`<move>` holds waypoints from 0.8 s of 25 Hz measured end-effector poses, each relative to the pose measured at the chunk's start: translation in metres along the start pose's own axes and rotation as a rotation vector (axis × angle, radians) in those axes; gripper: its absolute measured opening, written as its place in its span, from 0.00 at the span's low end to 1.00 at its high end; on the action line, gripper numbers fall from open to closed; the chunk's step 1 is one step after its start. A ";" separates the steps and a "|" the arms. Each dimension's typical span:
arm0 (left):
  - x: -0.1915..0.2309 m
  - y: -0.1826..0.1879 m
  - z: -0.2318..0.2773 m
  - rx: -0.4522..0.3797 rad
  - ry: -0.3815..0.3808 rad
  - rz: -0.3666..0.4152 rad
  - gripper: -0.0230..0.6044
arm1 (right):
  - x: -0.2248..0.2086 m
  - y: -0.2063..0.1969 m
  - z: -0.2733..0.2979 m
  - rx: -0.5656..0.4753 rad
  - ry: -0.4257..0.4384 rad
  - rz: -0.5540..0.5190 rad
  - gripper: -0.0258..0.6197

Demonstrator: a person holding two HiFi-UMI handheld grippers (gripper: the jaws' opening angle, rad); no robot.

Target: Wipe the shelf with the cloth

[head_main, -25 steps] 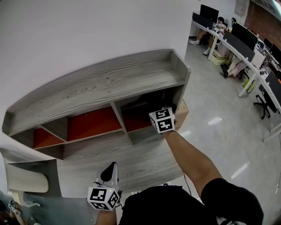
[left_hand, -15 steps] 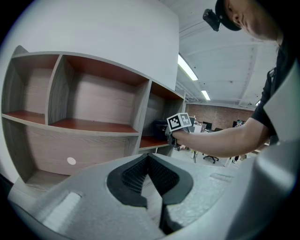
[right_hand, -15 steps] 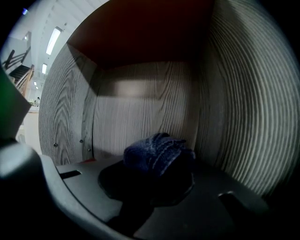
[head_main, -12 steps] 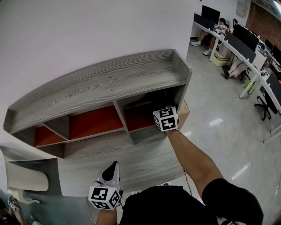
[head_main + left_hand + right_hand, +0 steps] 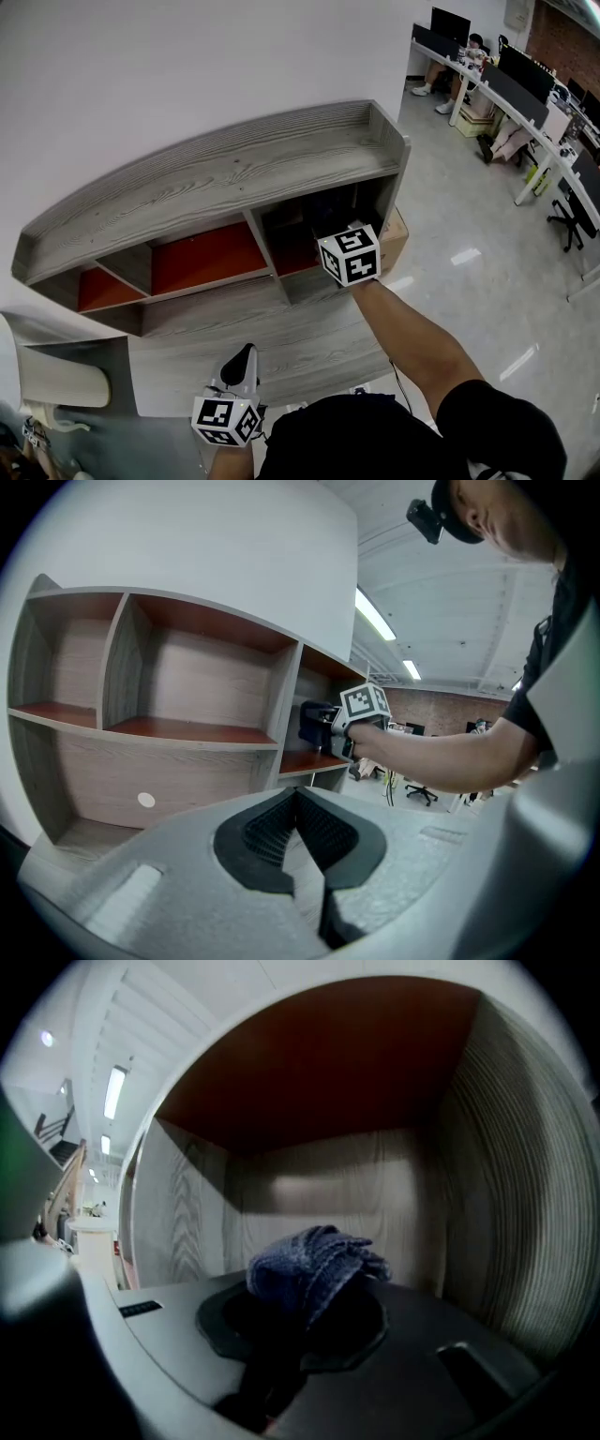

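Right gripper view: blue cloth pinched in the right gripper, inside the right-hand compartment of the shelf.
The wad likely needs pressing flat to the board, keeping clear of the side wall close by; the left gripper, jaws pressed together and empty, hangs before the shelf.

Black short-sleeved shirt on the person, right sleeve stopping above the elbow. Left gripper shows a pale grey shell with ribbed black pads; right gripper matches, and each carries a white cube with black square markers.
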State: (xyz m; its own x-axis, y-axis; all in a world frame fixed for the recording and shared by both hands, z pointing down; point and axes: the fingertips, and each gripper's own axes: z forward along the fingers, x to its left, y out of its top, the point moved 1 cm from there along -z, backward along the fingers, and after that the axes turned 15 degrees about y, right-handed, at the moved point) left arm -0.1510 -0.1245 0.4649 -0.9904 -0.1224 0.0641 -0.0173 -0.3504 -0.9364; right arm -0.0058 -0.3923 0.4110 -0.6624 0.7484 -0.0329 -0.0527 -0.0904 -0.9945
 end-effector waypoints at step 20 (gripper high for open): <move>0.002 -0.003 -0.014 -0.010 0.010 -0.005 0.05 | 0.094 0.097 0.026 0.011 0.040 -0.421 0.16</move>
State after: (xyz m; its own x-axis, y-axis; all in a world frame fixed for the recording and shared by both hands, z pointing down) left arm -0.1546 -0.1107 0.4631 -0.9916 -0.1116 0.0654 -0.0235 -0.3419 -0.9394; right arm -0.0921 -0.3478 0.3144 -0.5514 0.7467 0.3720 -0.3210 0.2217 -0.9208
